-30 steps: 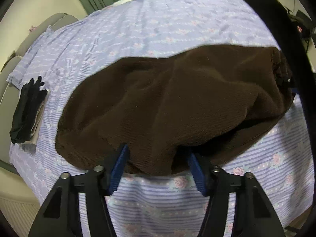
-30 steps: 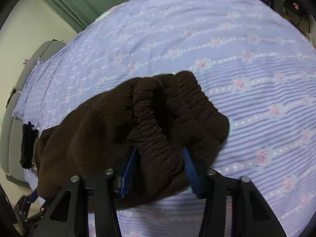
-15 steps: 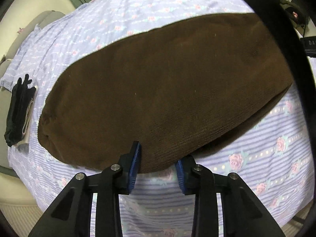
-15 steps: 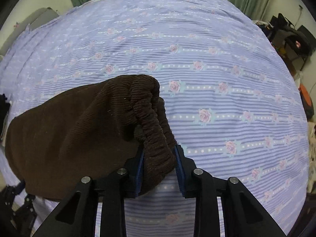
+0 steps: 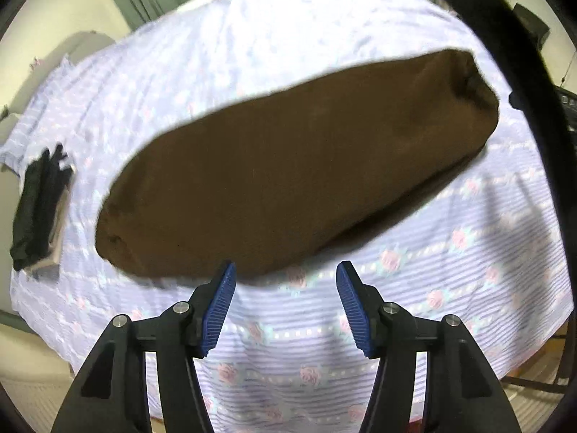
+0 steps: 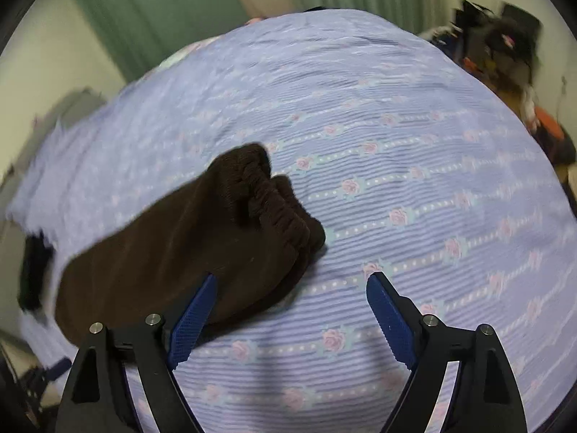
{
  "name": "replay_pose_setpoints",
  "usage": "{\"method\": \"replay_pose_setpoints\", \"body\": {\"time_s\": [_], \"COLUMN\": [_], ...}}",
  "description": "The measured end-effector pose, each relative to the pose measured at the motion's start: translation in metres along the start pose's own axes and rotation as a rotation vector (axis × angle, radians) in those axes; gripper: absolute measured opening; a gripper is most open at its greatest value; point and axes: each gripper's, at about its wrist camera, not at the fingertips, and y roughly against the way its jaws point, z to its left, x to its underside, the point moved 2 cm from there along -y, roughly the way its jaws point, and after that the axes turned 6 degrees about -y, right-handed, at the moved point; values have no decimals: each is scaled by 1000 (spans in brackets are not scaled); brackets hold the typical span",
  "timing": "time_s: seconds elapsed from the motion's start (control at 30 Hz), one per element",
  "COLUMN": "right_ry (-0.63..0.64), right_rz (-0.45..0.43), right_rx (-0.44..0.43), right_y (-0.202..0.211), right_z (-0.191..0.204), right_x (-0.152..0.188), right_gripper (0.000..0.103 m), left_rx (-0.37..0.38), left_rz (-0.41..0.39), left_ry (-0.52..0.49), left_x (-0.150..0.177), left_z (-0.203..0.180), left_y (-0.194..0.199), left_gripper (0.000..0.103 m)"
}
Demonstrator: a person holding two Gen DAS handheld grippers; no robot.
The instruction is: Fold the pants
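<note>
The brown corduroy pants [image 5: 288, 166] lie folded into a long band across the lilac flowered bedspread [image 5: 450, 252]. In the left wrist view my left gripper [image 5: 285, 288] hovers just off their near edge, its jaws opening with only bedspread between the blue pads. The right wrist view shows the gathered elastic waistband [image 6: 277, 213] at the band's right end. There my right gripper [image 6: 292, 296] is opening wide above the cover; its left pad overlaps the pants' edge [image 6: 180, 252] in the picture, and nothing is pinched.
A small stack of dark folded clothes [image 5: 39, 209] sits near the bed's left edge. Green curtains [image 6: 151, 11] hang behind the bed. Dark bags and clutter [image 6: 505, 47] stand on the floor at the far right.
Both grippers have let go of the pants and drawn up and back. The pants, bunched a second ago, now lie flat as a folded band.
</note>
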Motion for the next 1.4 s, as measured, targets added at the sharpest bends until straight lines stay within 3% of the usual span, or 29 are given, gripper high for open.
{"method": "replay_pose_setpoints", "body": {"time_s": [0.1, 0.2, 0.4, 0.6, 0.8, 0.87, 0.9, 1.03, 1.2, 1.4], "right_ry": [-36, -21, 18, -96, -141, -168, -196, -252, -229, -190], "right_rz": [-90, -111, 24, 149, 184, 190, 204, 222, 159, 35], "right_rx": [-45, -83, -131, -155, -209, -241, -283, -320, -265, -164], "right_y": [5, -10, -78, -132, -153, -151, -151, -152, -104, -16], "right_z": [3, 11, 20, -10, -20, -22, -23, -29, -13, 46], "right_x": [-17, -45, -81, -71, -61, -58, -55, -50, -59, -65], "right_gripper": [85, 85, 73, 70, 69, 60, 49, 42, 36, 36], "left_rx": [-4, -6, -15, -12, -19, -15, -21, -46, 16, 133], "left_rz": [-45, -62, -60, 23, 36, 41, 40, 41, 74, -59], "left_ry": [-6, -13, -39, -13, -40, -29, -27, -49, -56, 133], "left_x": [-17, -32, -63, -54, -51, -49, -46, -44, -54, -55], "left_z": [-7, -12, -29, -25, -28, -27, -27, -31, -23, 45], "left_y": [1, -6, -31, -66, -84, -85, -86, -93, -86, -15], "left_gripper": [57, 57, 57, 54, 52, 52, 52, 52, 51, 51]}}
